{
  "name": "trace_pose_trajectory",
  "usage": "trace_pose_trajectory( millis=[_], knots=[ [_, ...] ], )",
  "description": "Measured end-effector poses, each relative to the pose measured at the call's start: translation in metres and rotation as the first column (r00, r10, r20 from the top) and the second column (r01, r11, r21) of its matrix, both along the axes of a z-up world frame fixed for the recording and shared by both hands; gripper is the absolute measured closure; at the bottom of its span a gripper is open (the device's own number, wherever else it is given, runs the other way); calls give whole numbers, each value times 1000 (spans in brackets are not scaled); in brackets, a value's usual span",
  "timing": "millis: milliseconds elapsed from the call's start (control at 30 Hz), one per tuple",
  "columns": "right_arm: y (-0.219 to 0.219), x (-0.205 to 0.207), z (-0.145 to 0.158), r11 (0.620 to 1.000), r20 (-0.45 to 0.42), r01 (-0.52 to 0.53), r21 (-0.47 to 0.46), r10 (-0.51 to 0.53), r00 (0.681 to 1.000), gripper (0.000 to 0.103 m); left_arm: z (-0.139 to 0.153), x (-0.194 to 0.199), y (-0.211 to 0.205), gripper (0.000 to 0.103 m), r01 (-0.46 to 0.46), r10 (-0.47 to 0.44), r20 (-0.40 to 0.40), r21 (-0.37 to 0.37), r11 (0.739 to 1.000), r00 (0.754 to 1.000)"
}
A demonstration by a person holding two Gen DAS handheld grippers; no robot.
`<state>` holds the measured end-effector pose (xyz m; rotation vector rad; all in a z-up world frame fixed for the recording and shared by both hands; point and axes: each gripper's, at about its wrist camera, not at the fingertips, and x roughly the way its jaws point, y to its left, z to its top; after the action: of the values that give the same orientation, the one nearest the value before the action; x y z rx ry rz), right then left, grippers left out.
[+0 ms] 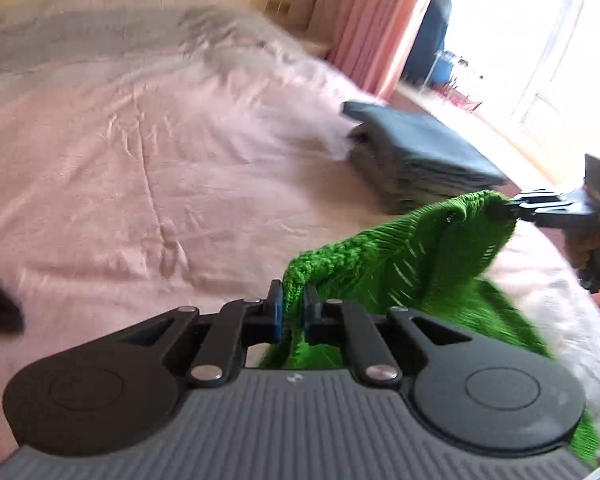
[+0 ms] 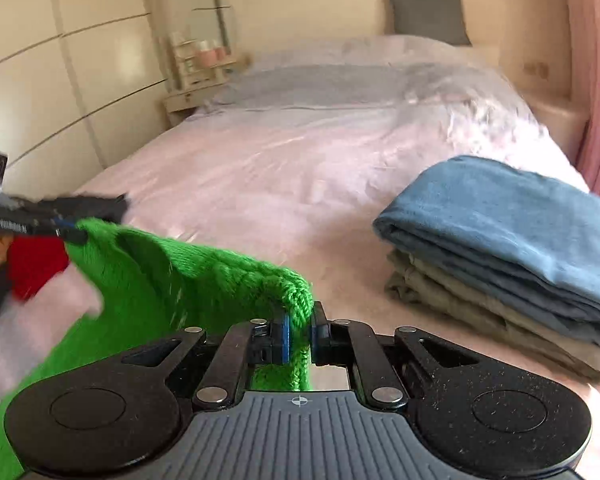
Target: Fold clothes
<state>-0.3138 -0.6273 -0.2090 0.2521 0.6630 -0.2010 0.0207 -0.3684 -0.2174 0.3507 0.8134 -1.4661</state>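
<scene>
Green knit garment [image 1: 420, 248] pinched at two top corners, left gripper [image 1: 293, 308] and right gripper [image 2: 299, 330] clamped; stretched over bed [image 2: 300, 184] beside folded stack [image 2: 508, 248].

Green knit [image 1: 400, 264], chunky ribbed weave w/ cable pattern along top edge. Was held up off the bed, stretched betw. 2 corners: one pinched in left gripper [image 1: 293, 312], other in right gripper [image 2: 299, 332]. Top edge sagged slightly in the middle; rest of fabric hung down, lower part out of view. Some motion blur on it. Stack of folded clothes [image 2: 512, 248], blue on top, grey-olive under, lay on the bed just beside.
</scene>
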Motion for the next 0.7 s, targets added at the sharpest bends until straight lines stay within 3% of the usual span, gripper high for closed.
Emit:
trace_pose_trajectory(
  millis=[67,167,267,300,333,400,467,567,633,700],
  knots=[
    [38,-26,8,998,-51,-48,-37,46,998,95,4,-33,39,97,-7,7,-13,33,999,1000],
    [92,-68,-7,994,-219,-106,-23,98,971,95,-19,-82,90,92,-54,71,-95,164,985,993],
    [126,-100,-38,998,-398,-10,63,34,917,93,-51,-123,136,92,-164,219,-150,314,935,964],
    [135,-110,-47,995,-443,38,91,7,897,84,-57,-134,151,92,-213,286,-168,352,911,943],
    [139,-120,-48,987,-444,99,122,-35,895,60,-60,-142,162,90,-253,339,-185,371,893,923],
    [144,-137,-46,949,-414,240,206,-138,900,33,-61,-152,177,83,-321,424,-224,383,866,877],
    [140,-146,-40,865,-354,368,341,-244,903,33,-62,-156,185,72,-386,502,-267,386,838,823],
    [125,-145,-47,664,-283,505,552,-421,862,33,-67,-146,179,69,-479,596,-358,367,797,718],
    [114,-145,-56,528,-260,542,653,-517,816,33,-74,-137,172,60,-538,647,-427,360,763,632],
    [107,-139,-71,423,-259,561,711,-585,769,34,-82,-125,168,56,-589,685,-493,364,722,536]
  ],
)
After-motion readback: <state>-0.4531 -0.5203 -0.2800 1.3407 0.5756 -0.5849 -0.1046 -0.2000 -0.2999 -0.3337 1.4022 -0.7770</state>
